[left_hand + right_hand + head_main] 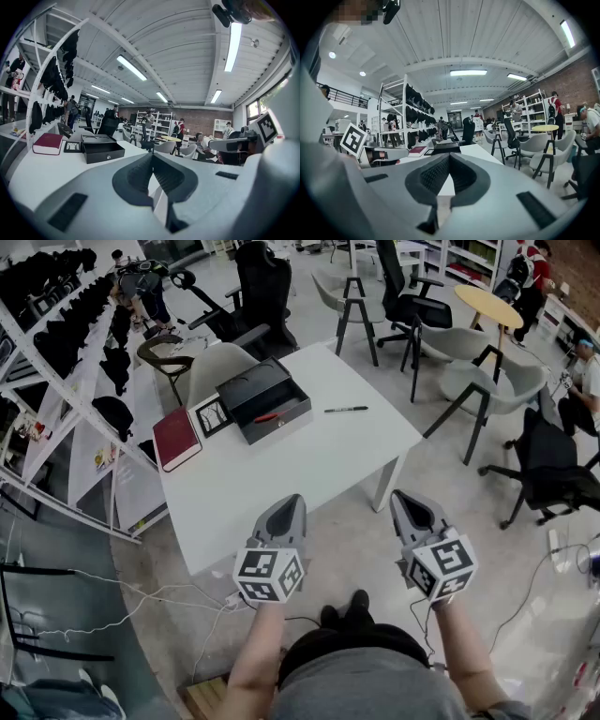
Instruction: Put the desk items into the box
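Desk w/ box, pen, notebook, chairs behind

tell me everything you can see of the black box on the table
The black box is matte and rectangular, like an open drawer with its lid behind it, resting flat on the white table. A small pale emblem marks its front wall. A slim red item lies inside. A framed card sits beside it.

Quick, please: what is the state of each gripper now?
Left gripper: closed, holding nothing.
Right gripper: closed, holding nothing.
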Motion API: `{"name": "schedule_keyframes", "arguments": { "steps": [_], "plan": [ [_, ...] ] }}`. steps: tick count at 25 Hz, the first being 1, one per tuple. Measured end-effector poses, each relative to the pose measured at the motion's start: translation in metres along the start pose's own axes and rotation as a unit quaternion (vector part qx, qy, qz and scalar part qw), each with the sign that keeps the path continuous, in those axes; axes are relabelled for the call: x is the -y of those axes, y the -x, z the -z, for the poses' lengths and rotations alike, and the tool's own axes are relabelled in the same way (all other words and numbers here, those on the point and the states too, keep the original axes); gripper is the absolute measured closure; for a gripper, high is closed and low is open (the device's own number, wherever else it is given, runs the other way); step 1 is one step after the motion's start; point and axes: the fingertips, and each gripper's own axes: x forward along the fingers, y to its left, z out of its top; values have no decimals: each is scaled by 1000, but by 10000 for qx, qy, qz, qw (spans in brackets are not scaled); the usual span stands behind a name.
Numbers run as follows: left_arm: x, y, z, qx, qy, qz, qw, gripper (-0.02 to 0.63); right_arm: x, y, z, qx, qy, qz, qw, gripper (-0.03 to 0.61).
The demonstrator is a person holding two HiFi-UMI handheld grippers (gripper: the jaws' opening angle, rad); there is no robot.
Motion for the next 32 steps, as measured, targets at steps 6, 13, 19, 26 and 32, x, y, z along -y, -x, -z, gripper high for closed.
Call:
{"name": "schedule_keyframes", "arguments": {
  "steps": [6,13,19,26,32],
  "plan": [
    [2,-11,-1,-6,-1,-73,10000,607,7,-3,1,-26,-103,-130,9999,575],
    [5,-18,-3,34,-12,-278,9996,607,21,-2,0,-4,-118,-287,9995,575],
    [9,-19,-3,44,-18,-379,9993,607,31,0,-3,67,18,-345,9994,575],
    [6,-26,-2,-31,-100,-448,9989,607,32,-6,-9,204,-77,-481,9986,574],
    [-8,-43,-6,-18,-108,-381,9992,607,38,-27,-13,196,-104,-511,9984,572]
  ]
}}
